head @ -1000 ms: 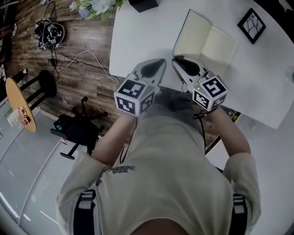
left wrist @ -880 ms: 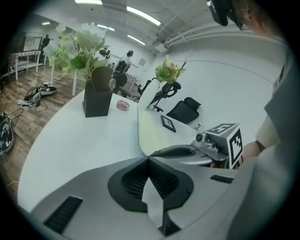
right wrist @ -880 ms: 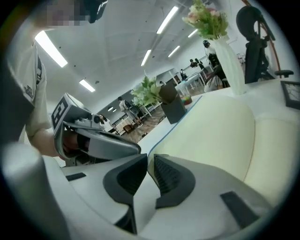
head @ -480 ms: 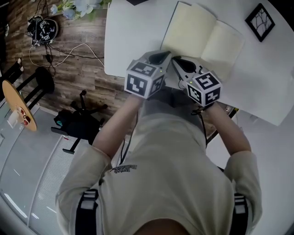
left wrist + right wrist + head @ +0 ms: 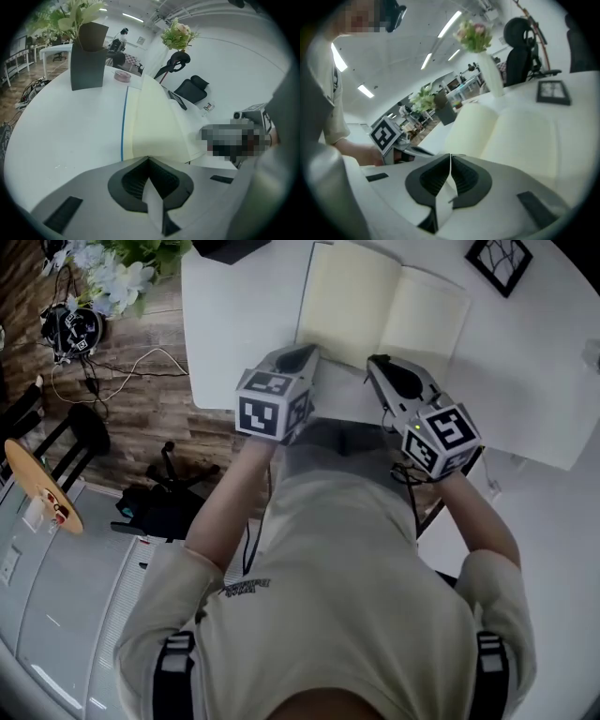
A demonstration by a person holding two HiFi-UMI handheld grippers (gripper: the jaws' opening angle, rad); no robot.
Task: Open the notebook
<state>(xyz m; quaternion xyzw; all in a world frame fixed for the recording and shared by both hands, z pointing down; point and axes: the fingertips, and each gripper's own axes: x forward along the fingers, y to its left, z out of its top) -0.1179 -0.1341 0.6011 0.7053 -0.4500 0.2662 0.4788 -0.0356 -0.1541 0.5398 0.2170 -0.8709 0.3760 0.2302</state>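
The notebook (image 5: 384, 310) lies open on the white desk (image 5: 239, 315), close to its near edge and straight ahead of both tools. The left gripper (image 5: 305, 352) points at the near left corner of the left page, and the right gripper (image 5: 377, 362) points at the near edge about where the spine runs. In the left gripper view the left gripper (image 5: 149, 159) has its jaws pressed together with nothing between them, and the notebook (image 5: 150, 117) begins just past their tips. In the right gripper view the right gripper (image 5: 450, 157) also has its jaws together. They have just been closing and hold nothing, with the notebook (image 5: 511, 136) spread beyond them. A second ago the left gripper's tip sat off to the left of the book and the right gripper's tip was at the left page's near corner. Each has since shifted rightward along the near edge, while the book was already open and looks unchanged. Its two cream pages are blank and lie nearly flat, curving gently into the central fold, and a thin blue cover edge shows along the left side.
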